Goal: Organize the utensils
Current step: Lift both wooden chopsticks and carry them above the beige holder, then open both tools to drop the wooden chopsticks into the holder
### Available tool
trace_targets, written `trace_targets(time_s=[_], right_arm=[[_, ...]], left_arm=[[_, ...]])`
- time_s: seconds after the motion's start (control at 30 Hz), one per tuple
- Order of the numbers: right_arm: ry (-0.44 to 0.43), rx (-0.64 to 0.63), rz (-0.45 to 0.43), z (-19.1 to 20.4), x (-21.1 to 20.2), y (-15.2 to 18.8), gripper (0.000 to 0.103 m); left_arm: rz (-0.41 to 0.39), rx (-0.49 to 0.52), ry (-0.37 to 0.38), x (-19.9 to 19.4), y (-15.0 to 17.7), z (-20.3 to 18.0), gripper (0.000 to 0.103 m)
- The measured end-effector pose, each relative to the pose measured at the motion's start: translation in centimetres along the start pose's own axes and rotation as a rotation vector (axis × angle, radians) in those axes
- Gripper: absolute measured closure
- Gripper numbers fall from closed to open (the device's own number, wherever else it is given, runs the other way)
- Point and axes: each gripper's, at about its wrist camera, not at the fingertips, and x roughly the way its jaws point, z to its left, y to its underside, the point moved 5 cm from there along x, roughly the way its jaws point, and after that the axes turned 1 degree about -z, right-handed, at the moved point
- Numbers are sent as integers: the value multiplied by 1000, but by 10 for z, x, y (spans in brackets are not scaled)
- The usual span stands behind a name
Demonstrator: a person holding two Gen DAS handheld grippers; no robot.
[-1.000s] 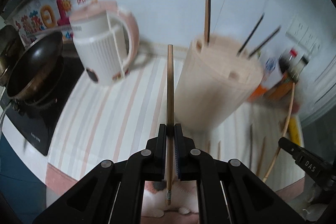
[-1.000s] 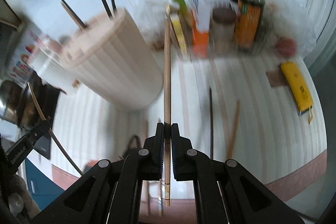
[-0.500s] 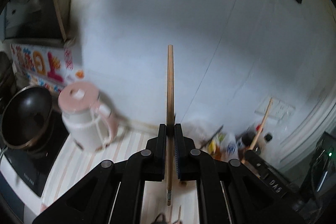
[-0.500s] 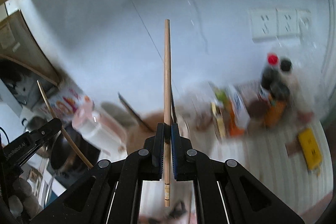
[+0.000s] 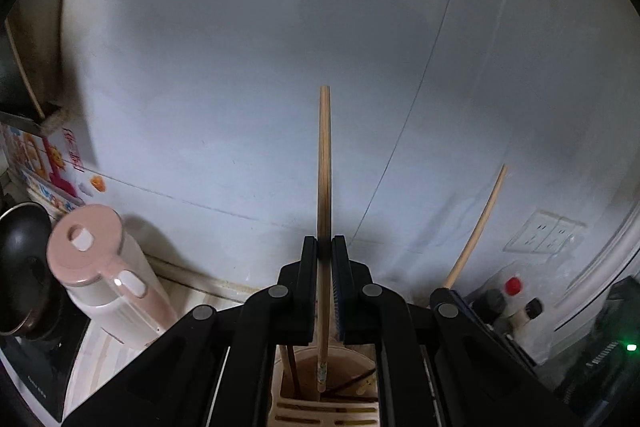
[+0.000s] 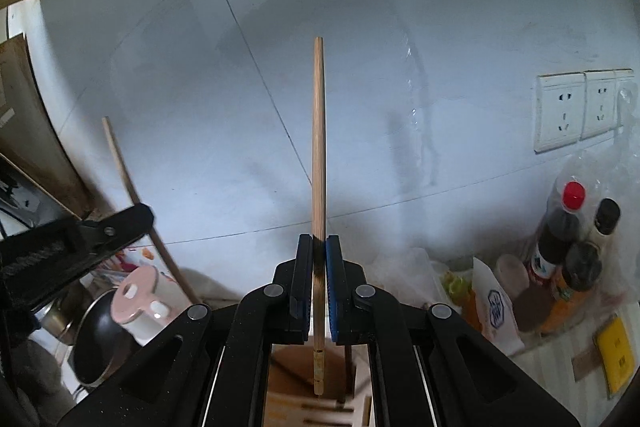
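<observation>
Now both wrist views are showing mostly white wall, where a second ago the striped counter was filling them. Left gripper (image 5: 324,247) is clenching a wooden chopstick (image 5: 324,163) upright, lower end hanging over the pink utensil holder (image 5: 360,359), which is holding dark chopsticks (image 5: 352,383). Right gripper (image 6: 319,247) is clamping its own wooden chopstick (image 6: 318,131) above the same holder. Pink kettle (image 5: 100,267) is sitting at left.

Pale tiled wall (image 6: 400,7) with thin grout lines, white wall sockets (image 6: 560,111), striped countertop (image 6: 552,359)
</observation>
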Motion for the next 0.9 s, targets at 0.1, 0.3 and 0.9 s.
trace_targets(time_s=[0.1,0.3,0.9], right_arm=[[-2,-6,9,-2,10,8,97],[15,-31,20,-8,14,20,96],[122,37,127,-37,-96,3,45]], left_arm=[[29,13,-9,19,12,0,99],[93,18,-4,33,28,3,98],[124,13,-159,-88,54,47,0]])
